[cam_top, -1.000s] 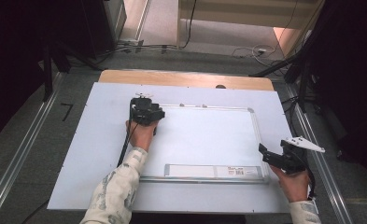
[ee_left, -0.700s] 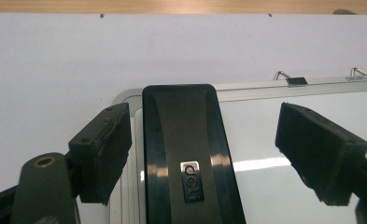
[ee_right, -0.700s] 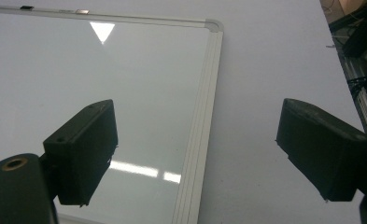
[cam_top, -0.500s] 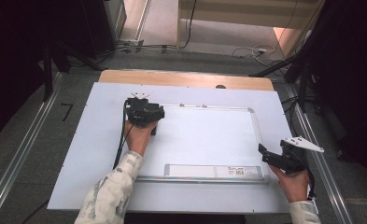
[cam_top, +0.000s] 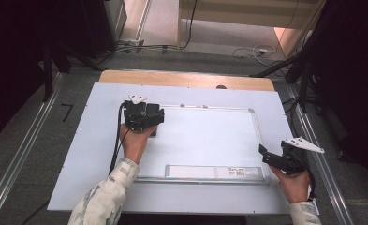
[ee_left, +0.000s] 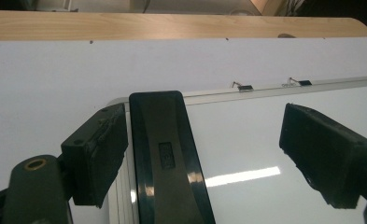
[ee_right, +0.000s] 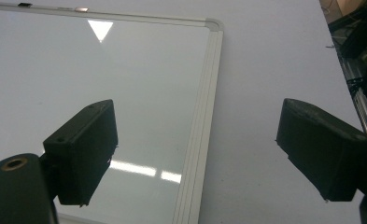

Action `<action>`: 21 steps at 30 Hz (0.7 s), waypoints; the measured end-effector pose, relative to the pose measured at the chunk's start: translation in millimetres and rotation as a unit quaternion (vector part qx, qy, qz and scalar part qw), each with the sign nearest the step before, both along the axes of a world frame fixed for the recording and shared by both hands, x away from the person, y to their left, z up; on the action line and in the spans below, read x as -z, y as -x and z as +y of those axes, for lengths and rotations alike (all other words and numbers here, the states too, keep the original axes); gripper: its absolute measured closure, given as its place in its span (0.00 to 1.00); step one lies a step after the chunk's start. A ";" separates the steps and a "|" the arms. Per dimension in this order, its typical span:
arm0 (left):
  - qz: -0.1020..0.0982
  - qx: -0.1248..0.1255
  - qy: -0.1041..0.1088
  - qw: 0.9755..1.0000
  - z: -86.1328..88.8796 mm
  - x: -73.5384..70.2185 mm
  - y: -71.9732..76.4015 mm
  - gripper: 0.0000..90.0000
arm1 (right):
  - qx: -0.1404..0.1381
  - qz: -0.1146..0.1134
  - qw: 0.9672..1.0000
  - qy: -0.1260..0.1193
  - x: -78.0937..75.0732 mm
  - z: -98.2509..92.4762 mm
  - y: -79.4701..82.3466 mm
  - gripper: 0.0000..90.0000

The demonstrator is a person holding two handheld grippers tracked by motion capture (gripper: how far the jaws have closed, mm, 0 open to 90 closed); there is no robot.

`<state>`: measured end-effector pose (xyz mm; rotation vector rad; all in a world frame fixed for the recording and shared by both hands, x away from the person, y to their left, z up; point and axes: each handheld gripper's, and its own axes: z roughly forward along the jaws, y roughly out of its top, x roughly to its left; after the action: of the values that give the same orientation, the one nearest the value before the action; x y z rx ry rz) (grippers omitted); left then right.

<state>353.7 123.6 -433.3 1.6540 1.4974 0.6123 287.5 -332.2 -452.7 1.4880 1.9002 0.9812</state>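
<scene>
Black eraser (ee_left: 169, 158) flat on whiteboard (cam_top: 205, 140), along its far-left frame edge.

Both grippers black: left gripper (cam_top: 150, 123), right gripper (cam_top: 265, 155), blocky rectangular jaws. Grey three-cornered plate (cam_top: 304, 144) atop the right one; black cable (cam_top: 116, 143) trails behind the left. Pale patterned sleeve (cam_top: 107, 197) behind it.

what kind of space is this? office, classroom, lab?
Most likely a lab or data-recording setup, not an office. A whiteboard lies flat on a white table with a black eraser on it, cables run across the carpeted floor, and dark curtains and metal floor rails flank the table.
</scene>
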 end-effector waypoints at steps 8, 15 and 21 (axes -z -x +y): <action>0.005 0.011 0.011 1.000 2.6 6.6 12.4 0.17 | 0.001 0.000 1.000 0.002 -0.1 0.5 0.2 0.12; -0.006 0.012 0.006 1.000 8.0 7.3 24.8 0.17 | 0.001 0.000 1.000 0.001 0.0 -0.3 0.3 0.12; -0.010 0.020 0.001 1.000 15.7 8.4 41.3 0.16 | 0.002 0.000 1.000 0.003 0.1 -0.7 0.7 0.12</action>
<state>312.4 139.3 -441.7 1.6661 1.4473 0.6039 286.8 -332.9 -452.9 1.4877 1.8990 0.9727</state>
